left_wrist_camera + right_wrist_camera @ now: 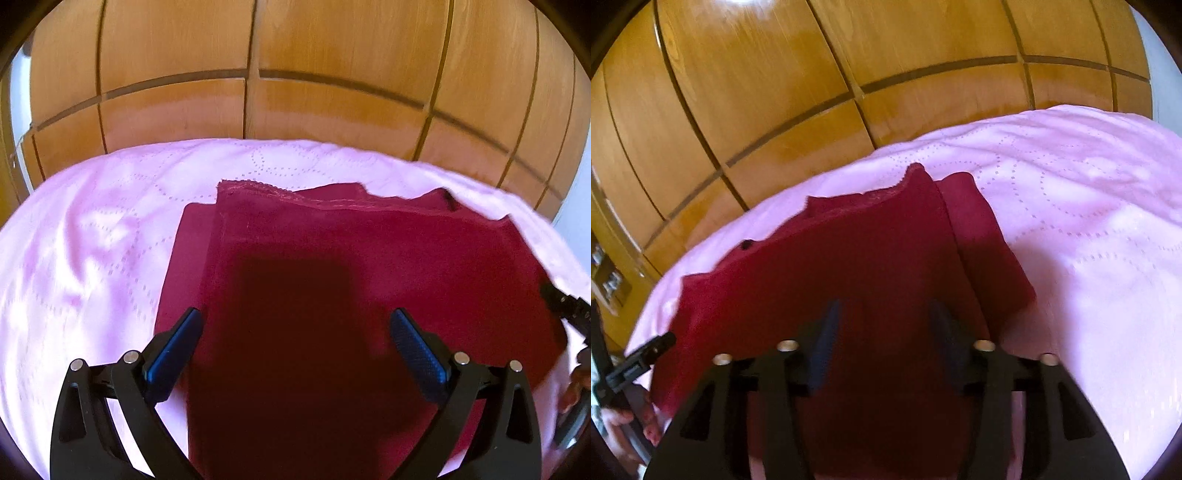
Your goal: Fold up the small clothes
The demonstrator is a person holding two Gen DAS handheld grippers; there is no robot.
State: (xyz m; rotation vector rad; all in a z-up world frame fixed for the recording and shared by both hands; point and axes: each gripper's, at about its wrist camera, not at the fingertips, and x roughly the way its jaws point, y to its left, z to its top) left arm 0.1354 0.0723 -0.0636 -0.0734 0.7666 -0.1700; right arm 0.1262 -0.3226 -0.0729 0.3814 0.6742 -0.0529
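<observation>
Burgundy fabric, a small folded garment (332, 266), lies flat on a pale pink quilted bedspread (92, 258), and every place below is given from that garment. The left gripper (295, 325) hovers over the garment's near part, its blue-padded fingers (177, 343) spread wide with nothing between them but the cloth lying below; the pads do not press on it. A dark square shadow falls on the garment just ahead of the fingertips. In the left wrist view the garment runs from under the gripper away toward a wooden panelled wardrobe (258, 92) beyond the bed, its long axis roughly along the gripper's line. Its far edge, with a narrow trimmed hem, faces the wardrobe. An upper layer lies folded over a lower one, which shows as a strip along the garment's left side.

In the right wrist view the right gripper (882, 325) also hangs over the garment's (831, 258) near end, its jaws partly apart and free of the cloth, holding nothing. From here the garment stretches away and tilts slightly toward the wardrobe (757, 92), the lower layer showing as a strip on its right. The bedspread (1071, 221) spreads broadly to the garment's right. At the garment's left edge the other gripper's black finger shows, with a person's hand (631, 424) on its handle.
</observation>
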